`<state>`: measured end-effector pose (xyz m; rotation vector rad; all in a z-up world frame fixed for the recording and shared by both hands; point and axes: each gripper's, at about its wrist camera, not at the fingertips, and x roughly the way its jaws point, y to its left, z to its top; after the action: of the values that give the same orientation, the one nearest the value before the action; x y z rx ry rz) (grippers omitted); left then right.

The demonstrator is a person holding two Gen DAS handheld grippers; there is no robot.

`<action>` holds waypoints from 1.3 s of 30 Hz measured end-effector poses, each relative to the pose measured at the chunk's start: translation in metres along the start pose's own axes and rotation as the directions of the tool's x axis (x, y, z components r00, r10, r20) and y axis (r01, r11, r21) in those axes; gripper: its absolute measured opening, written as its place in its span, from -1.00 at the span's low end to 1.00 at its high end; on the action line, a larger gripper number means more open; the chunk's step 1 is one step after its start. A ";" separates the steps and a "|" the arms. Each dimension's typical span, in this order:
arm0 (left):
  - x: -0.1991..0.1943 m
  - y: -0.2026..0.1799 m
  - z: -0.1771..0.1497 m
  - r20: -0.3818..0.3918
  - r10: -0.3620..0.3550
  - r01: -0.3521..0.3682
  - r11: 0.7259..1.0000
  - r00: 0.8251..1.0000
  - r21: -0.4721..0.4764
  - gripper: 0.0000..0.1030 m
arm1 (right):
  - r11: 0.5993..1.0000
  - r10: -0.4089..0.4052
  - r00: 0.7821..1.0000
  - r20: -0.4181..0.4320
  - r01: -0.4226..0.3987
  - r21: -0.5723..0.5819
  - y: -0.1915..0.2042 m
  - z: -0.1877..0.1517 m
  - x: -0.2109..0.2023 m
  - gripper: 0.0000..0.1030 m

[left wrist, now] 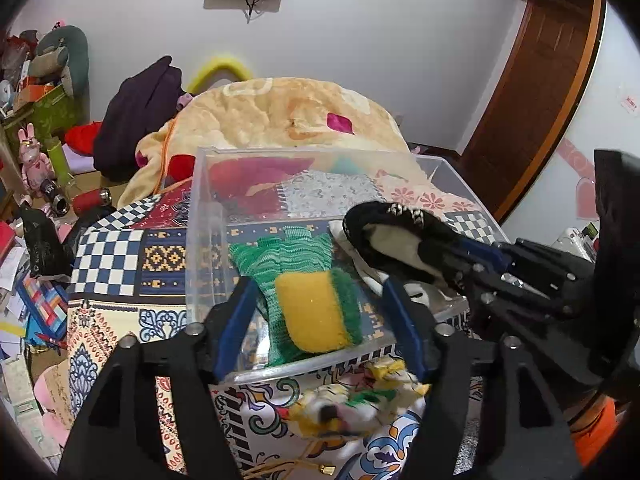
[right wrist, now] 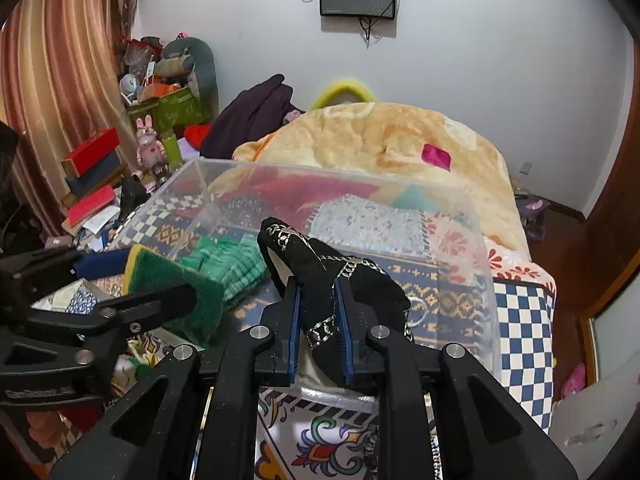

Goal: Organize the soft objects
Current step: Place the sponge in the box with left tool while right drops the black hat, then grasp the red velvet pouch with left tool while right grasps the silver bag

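A clear plastic box stands on the patterned bedspread. Inside lie a green knitted cloth and a yellow-and-green sponge. My left gripper is open, its blue-padded fingers either side of the sponge above the box. My right gripper is shut on a black fabric piece with silver chain trim, held over the box's front edge; it also shows in the left wrist view. A yellow, white and green crumpled soft item lies on the bedspread in front of the box.
A folded beige blanket and dark clothing lie behind the box. Boxes, toys and papers clutter the floor at left. A wooden door is at right.
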<state>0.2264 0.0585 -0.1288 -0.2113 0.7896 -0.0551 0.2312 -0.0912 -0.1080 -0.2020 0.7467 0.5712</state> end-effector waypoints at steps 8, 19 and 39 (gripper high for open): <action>-0.019 0.003 0.002 0.032 -0.012 0.013 1.000 0.999 -0.013 0.45 | 0.999 0.014 1.000 -0.001 -0.014 -0.032 0.003 -0.004 -0.018 -0.37; -0.075 -0.009 -0.010 0.132 0.001 -0.009 0.998 0.991 0.057 0.55 | 1.000 0.021 0.994 0.107 -0.019 -0.022 -0.004 -0.014 -0.071 0.20; -0.094 0.015 -0.110 0.031 0.113 -0.114 0.993 0.993 0.041 0.82 | 0.996 0.087 0.996 0.018 -0.087 -0.005 0.022 -0.092 -0.084 0.51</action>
<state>0.0818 0.0664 -0.1415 -0.1261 0.7699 0.0385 0.1159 -0.1413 -0.1159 -0.1684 0.7397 0.6567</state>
